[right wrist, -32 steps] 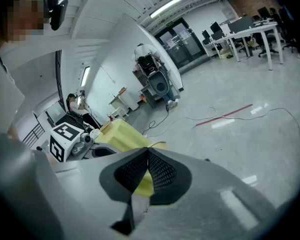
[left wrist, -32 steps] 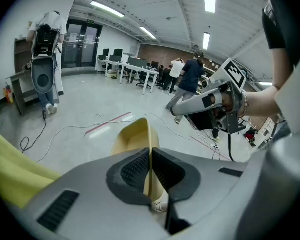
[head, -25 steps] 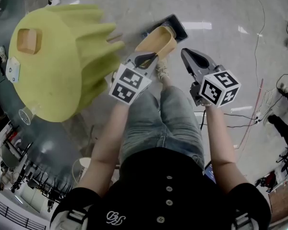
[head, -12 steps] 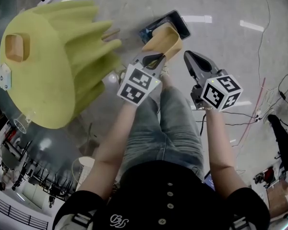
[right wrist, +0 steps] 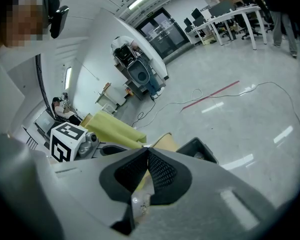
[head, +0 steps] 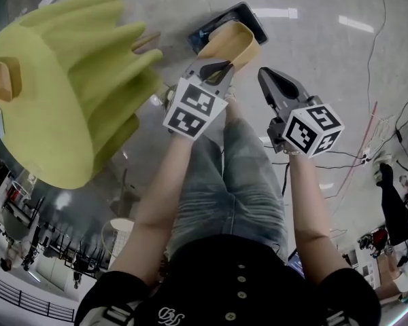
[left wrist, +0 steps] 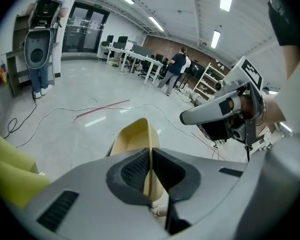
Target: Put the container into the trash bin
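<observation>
the left tool [head: 214, 68] pinches the thin rim of the container [head: 234, 43] at upper centre, just over the bin [head: 248, 15]. it looks like light, slightly flexible plastic, so a rim pinch should do. the right tool [head: 265, 79] is closed, empty.

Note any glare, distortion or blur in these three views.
Head view: strong fisheye, bright glare streaks on the floor. Left gripper view: dark round vignette, container sharp. Right gripper view: same vignette, room tilted, trash bin clear.

The tan, thin-walled open container [head: 235, 44] hung tilted, mouth upward, over the dark rectangular trash bin [head: 244, 7] — not yet inside.
</observation>
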Demonstrator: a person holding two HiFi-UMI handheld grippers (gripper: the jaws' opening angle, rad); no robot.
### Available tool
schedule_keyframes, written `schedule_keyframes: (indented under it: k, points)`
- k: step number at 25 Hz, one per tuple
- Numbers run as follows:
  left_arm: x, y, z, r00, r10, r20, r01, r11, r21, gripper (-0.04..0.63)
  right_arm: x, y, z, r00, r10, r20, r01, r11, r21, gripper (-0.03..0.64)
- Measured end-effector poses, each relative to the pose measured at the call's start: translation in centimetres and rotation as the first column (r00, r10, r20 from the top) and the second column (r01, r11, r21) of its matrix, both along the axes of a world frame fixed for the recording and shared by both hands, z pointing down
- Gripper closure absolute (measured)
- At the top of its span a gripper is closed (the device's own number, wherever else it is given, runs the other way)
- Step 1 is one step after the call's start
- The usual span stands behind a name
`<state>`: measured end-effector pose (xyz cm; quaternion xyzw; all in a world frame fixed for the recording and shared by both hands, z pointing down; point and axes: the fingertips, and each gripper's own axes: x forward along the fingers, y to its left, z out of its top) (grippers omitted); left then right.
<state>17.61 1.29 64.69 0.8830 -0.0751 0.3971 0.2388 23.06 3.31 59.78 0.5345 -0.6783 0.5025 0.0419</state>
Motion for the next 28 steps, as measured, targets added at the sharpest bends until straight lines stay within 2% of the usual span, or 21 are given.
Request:
schedule_keyframes:
  k: [10,14,17,19,23,28]
  points:
    - [0.8,-0.6,3.2,0.999,0.020,0.035,-0.020,1.000,0.009,0.568,0.5,-0.6,2.8,0.999,0.040,0.028,-0.040,0.999,-0.010,0.614]
    - [0.8,-1.2,3.8,0.997,0.040,0.064,-0.043,0.998,0.038,0.568,0.7,-0.8,3.1,0.999,0.047,0.021,-0.046,0.999,-0.014,0.612]
    - [0.9,-1.8,4.2,0.997,0.017,0.081,-0.021,0.999,0.047,0.562,1.2,-0.7,3.3,0.998,0.060,0.020,-0.060,0.998,-0.016,0.614]
    - [1.1,-1.6,4.4,0.996,0.005,0.086,-0.008,1.000,0.030,0.412,1.6,-0.6,3.3,0.997,0.067,0.025,-0.067,0.998,-0.014,0.612]
    - [1.1,-1.1,4.2,0.996,0.005,0.092,-0.007,1.000,0.029,0.399,1.8,-0.7,2.9,0.998,0.059,0.030,-0.059,0.998,-0.008,0.612]
    - [1.2,-1.1,2.8,0.998,-0.012,0.059,0.012,1.000,0.015,0.397,1.7,-1.4,1.8,0.999,0.044,0.028,-0.044,0.999,0.009,0.613]
